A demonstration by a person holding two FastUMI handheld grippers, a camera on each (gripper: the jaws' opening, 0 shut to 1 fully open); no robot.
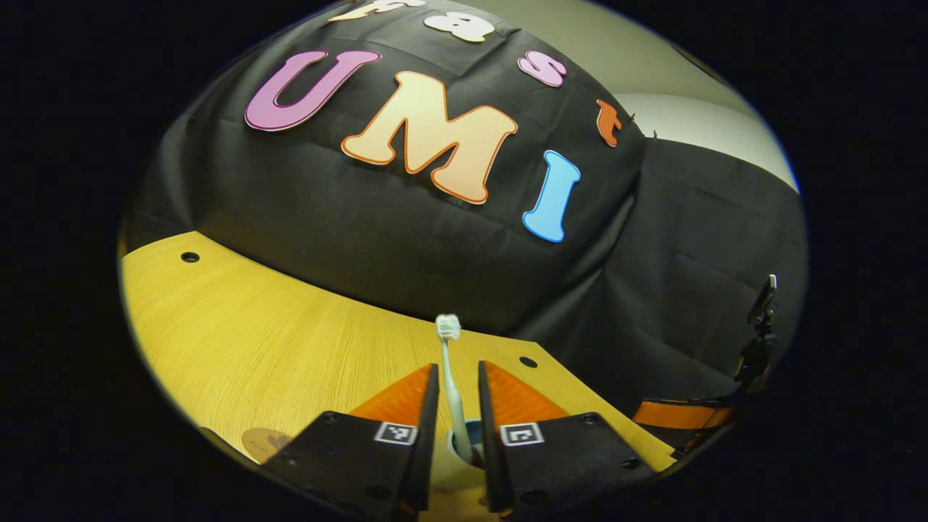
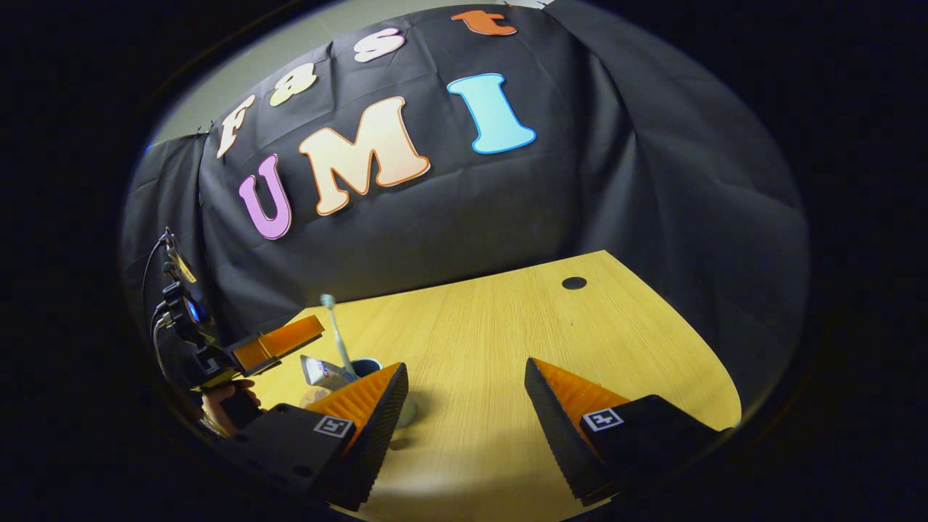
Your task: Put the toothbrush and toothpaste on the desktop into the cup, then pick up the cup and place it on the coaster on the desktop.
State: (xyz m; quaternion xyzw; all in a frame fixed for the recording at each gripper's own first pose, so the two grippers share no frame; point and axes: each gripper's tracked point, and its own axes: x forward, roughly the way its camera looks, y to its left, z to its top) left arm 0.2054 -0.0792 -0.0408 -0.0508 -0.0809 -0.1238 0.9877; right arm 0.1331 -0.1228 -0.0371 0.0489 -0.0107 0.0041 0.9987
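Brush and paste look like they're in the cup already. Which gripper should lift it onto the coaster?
Left, probably. The left gripper already straddles the cup, with the toothbrush standing between its fingers, and the coaster lies just beside it. The right gripper is open over bare desk, off to the cup's side.

1 toothbrush point(image 1: 451, 377), 1 toothpaste point(image 2: 324, 373), 1 cup point(image 2: 367, 367), 1 coaster point(image 1: 262, 442), 2 grippers.

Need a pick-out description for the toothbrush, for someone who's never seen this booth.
On the yellow wooden desktop in front of the black cloth wall, look near its left end in the right gripper view for a cup. The toothbrush stands in it, head up. It is a thin pale stick, unlike the stubby toothpaste leaning beside it.
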